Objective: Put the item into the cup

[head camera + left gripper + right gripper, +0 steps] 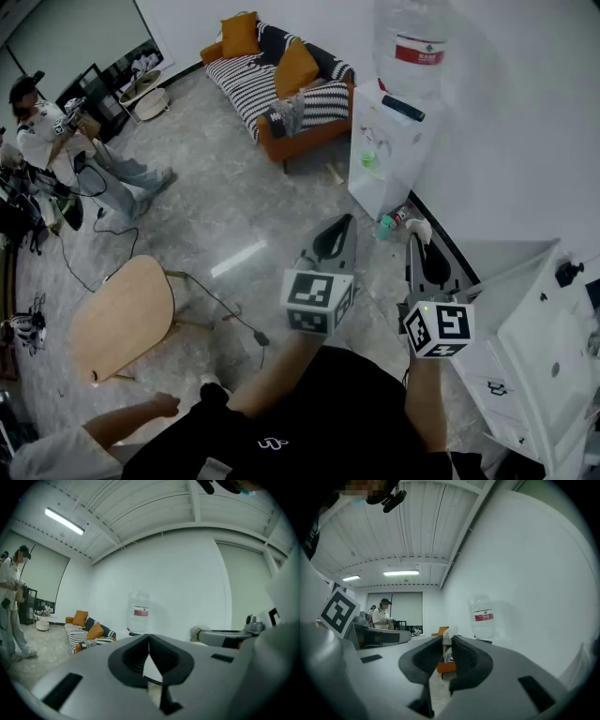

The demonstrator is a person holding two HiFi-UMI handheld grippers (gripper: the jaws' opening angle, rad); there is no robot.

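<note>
The right gripper (446, 639) pinches 1 white scrap (450, 631) at its jaw tips; so thin a hold could slip. The left gripper (149, 637) has its jaws together, empty.

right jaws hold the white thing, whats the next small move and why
Probably ease the right gripper down toward the teal cup on the floor by the water dispenser. Its jaws are shut on the white crumpled item, which in the head view sits just right of the cup, not over its mouth. The left gripper is shut and empty.
</note>
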